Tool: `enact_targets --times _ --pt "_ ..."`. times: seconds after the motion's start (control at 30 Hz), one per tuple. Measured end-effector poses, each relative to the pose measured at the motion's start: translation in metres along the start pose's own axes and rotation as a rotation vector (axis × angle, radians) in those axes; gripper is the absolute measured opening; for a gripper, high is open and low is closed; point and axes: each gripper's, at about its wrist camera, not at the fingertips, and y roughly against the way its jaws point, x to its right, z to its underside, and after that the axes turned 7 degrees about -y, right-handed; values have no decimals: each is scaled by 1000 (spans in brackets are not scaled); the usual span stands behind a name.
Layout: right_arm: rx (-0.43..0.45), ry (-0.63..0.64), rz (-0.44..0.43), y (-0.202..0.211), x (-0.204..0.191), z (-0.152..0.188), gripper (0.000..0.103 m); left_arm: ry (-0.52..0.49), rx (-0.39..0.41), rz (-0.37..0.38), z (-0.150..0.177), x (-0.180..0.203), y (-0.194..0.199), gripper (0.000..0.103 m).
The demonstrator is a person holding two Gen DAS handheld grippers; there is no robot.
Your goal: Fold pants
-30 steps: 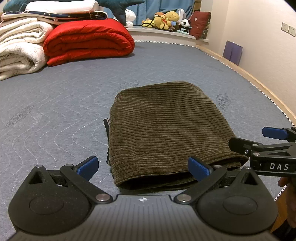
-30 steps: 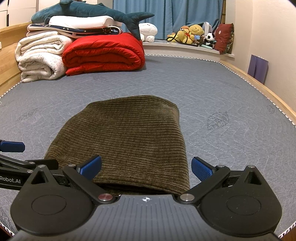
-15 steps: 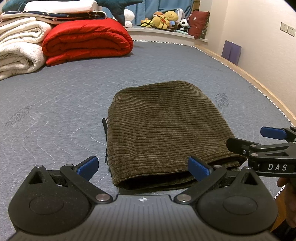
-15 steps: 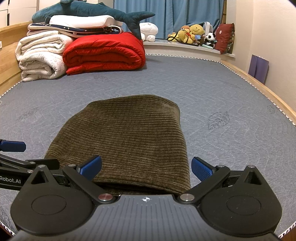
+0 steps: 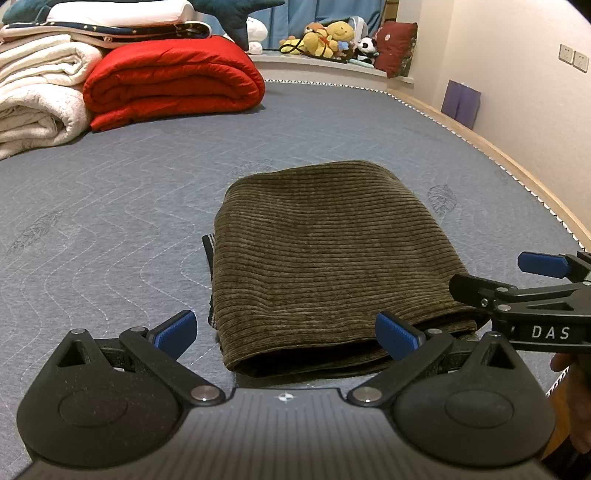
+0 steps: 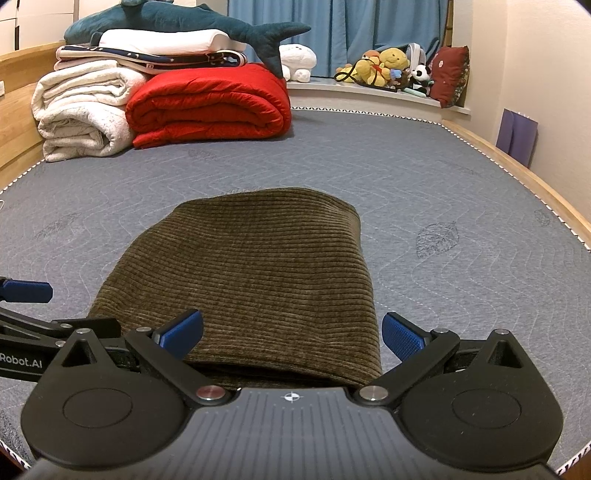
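Lying folded in the centre of both views, the olive corduroy pants rest on the grey quilted bed, open layered edge toward the cameras.

Left wrist view, left to right: white blankets upper left, red duvet beside them, stuffed toys on the ledge at top centre. Bottom of frame: left gripper, blue fingers spread wide w/ nothing between them, the pants' near edge just ahead. Right edge: right gripper seen side-on.

Right wrist view: left gripper enters at left edge, by the pants' left corner. Shark plush atop the bedding pile, upper left. Bottom: right gripper, fingers likewise spread apart, gripping nothing, pants' near edge just ahead between them.
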Motion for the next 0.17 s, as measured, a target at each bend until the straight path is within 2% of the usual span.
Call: enact_targets --times 0.17 --pt "-1 2 -1 0 1 0 102 -5 2 2 1 1 0 103"
